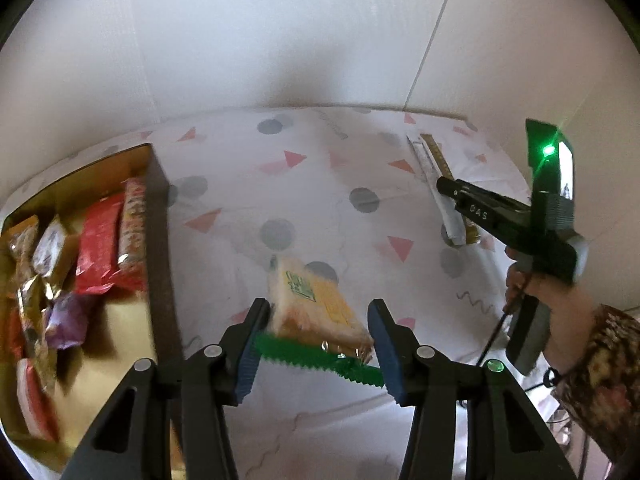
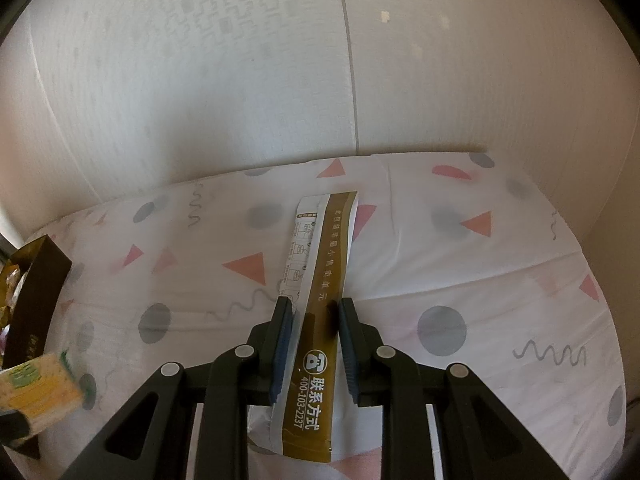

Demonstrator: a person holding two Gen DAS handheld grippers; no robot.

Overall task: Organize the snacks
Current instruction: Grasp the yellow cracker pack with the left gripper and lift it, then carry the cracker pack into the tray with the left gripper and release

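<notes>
Left tongs [image 1: 318, 344] clamp a cake packet [image 1: 320, 308] just right of the box [image 1: 158, 216], seemingly bound for it, while right tongs [image 2: 312, 340] pinch a sachet [image 2: 316, 280] farther right above the desk [image 2: 480, 272].

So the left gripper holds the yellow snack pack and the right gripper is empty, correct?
Not quite. The left gripper does hold the yellow snack pack, but the right gripper is shut on a long brown-and-white sachet, as the right wrist view shows.
</notes>
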